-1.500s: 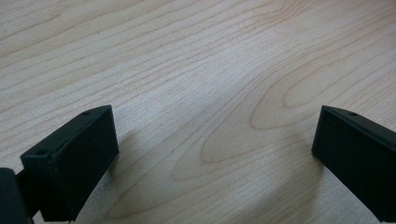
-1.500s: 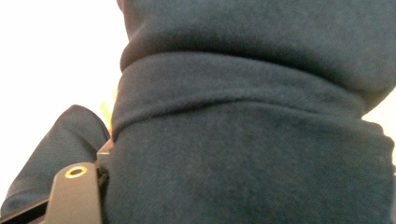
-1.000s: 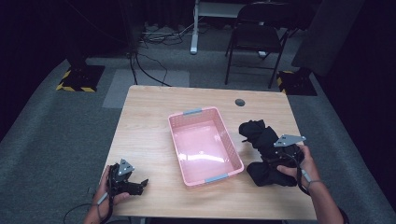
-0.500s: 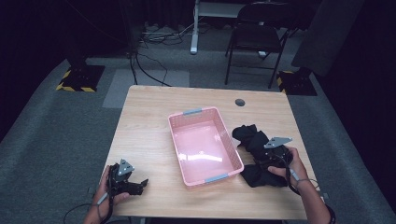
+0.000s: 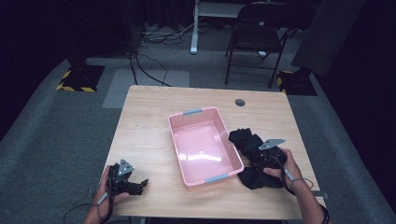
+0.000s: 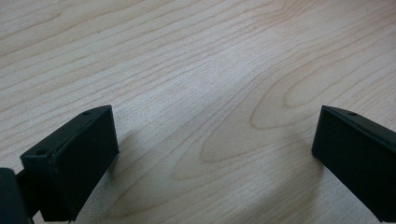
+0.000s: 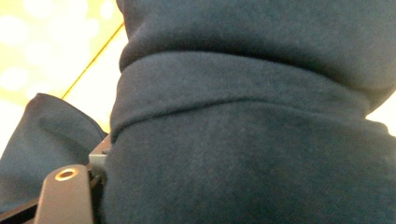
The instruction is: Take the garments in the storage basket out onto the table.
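From above, your right hand-held gripper has slid left and down into the pile of dark clothes on the tabletop. A second ago it sat farther right, near the edge. Now it is right on the cloth, just beside the pink basket, which has nothing in it. So the pick-up is starting, but nothing is lifted yet. Your left hand-held gripper has not moved. It rests on the wood near the front left corner, well apart from the basket.

In the left gripper view, the two black jaws are spread wide. There is only bare tabletop between them.

In the right gripper view, the dark clothes press right up against the camera in soft folds. The cloth hides the jaws, so I cannot tell if they are spread or pinching. I think you should squeeze next, then lift the cloth over into the basket.
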